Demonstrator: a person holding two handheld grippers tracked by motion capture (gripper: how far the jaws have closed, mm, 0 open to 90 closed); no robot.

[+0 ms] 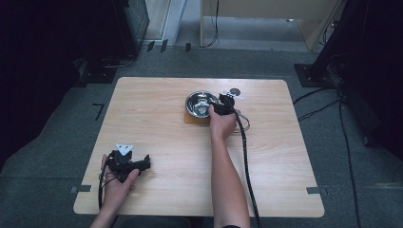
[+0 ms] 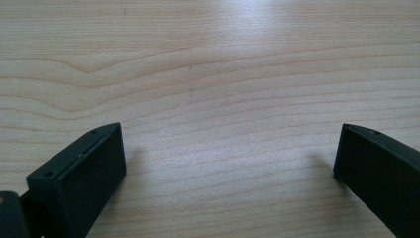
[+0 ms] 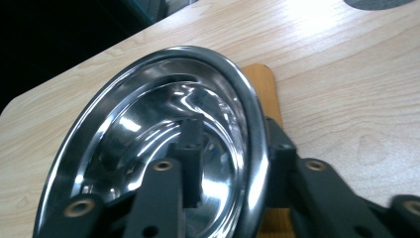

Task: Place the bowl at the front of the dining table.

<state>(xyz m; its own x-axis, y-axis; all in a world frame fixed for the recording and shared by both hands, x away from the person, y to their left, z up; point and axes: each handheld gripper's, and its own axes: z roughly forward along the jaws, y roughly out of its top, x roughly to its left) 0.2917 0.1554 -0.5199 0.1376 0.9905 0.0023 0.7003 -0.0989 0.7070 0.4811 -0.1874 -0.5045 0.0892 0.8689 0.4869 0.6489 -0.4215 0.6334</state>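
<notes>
Presently, a steel bowl point(image 1: 199, 103) is seen toward the far middle of the wooden table point(image 1: 157, 123), seated on a thin brown mat point(image 1: 192, 118) whose corner shows under the rim in the right gripper view point(image 3: 262, 82). The right gripper point(image 1: 216, 107) is held at the bowl's right-hand rim. In the right gripper view the bowl point(image 3: 163, 124) is straddled at its rim: one jaw is placed inside the polished hollow, the other outside against the mat side. The jaws are parted somewhat, and a narrow gap appears between them and the rim; whether the pads press on the metal cannot be told for certain, so no firm grip is recorded. Just beyond the right gripper, a small dark round disc point(image 1: 235, 91) is noted on the table.

The left gripper point(image 1: 142, 164) is rested at the near left of the table, well apart from the bowl. In the left gripper view its jaws are spread wide over bare wood grain point(image 2: 223, 99), with nothing between them.
</notes>
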